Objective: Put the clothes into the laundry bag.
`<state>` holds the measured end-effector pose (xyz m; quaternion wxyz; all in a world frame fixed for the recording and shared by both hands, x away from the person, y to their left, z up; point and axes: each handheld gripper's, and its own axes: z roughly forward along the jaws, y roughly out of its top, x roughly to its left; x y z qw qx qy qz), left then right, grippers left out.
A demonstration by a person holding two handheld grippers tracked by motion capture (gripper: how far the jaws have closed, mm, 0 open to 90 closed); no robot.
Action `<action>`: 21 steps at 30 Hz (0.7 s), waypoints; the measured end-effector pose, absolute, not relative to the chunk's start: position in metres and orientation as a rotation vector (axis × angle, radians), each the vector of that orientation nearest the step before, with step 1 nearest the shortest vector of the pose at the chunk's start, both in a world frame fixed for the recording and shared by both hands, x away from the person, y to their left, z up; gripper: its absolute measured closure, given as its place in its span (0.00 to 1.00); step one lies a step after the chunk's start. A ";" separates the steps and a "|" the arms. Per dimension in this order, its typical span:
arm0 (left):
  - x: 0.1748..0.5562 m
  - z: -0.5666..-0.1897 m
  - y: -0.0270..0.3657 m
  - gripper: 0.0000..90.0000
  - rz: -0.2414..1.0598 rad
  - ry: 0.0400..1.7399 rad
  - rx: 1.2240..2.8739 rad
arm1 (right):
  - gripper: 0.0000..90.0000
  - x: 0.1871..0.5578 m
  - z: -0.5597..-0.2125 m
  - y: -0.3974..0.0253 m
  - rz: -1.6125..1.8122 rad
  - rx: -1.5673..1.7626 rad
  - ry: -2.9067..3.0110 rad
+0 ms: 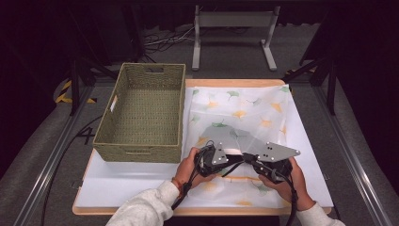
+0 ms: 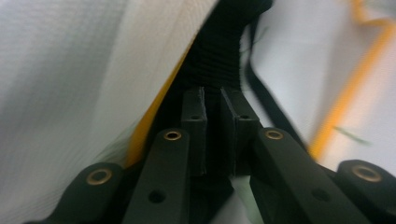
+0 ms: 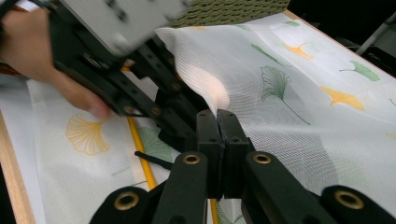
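Table: a wooden-edged board (image 1: 81, 207) with a white top, standing on grey floor in a dark room; a grey metal stand (image 1: 234, 33) is beyond it.
Basket: a green woven basket (image 1: 141, 115) sits on the left part of the board, open side up.
Cloth: a white mesh cloth (image 1: 244, 113) printed with green and yellow leaves lies to the right of the basket, its left edge touching the basket's side; an orange band runs along it near the front.
Left gripper: (image 1: 237, 160) held low over the cloth's front part. In the left gripper view the jaws stand narrow, a slim gap between them, with a black strap (image 2: 215, 51) just ahead; I cannot tell whether they pinch anything.
Right gripper: (image 3: 217, 116) just beside the left one, jaws pressed together on a raised fold of the cloth.
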<state>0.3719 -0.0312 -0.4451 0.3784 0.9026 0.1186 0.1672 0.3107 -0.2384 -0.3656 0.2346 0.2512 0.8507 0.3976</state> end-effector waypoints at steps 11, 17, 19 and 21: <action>0.387 -0.448 -0.038 0.96 0.452 0.418 2.228 | 0.99 0.311 -0.372 -0.235 1.055 0.695 2.360; 0.378 -0.436 -0.031 0.93 0.397 0.368 2.245 | 0.99 0.311 -0.370 -0.238 1.069 0.700 2.343; 0.370 -0.428 -0.026 0.94 0.383 0.327 2.244 | 0.99 0.310 -0.368 -0.240 1.081 0.703 2.339; 0.362 -0.422 -0.023 0.99 0.374 0.289 2.263 | 0.99 0.309 -0.366 -0.242 1.089 0.700 2.335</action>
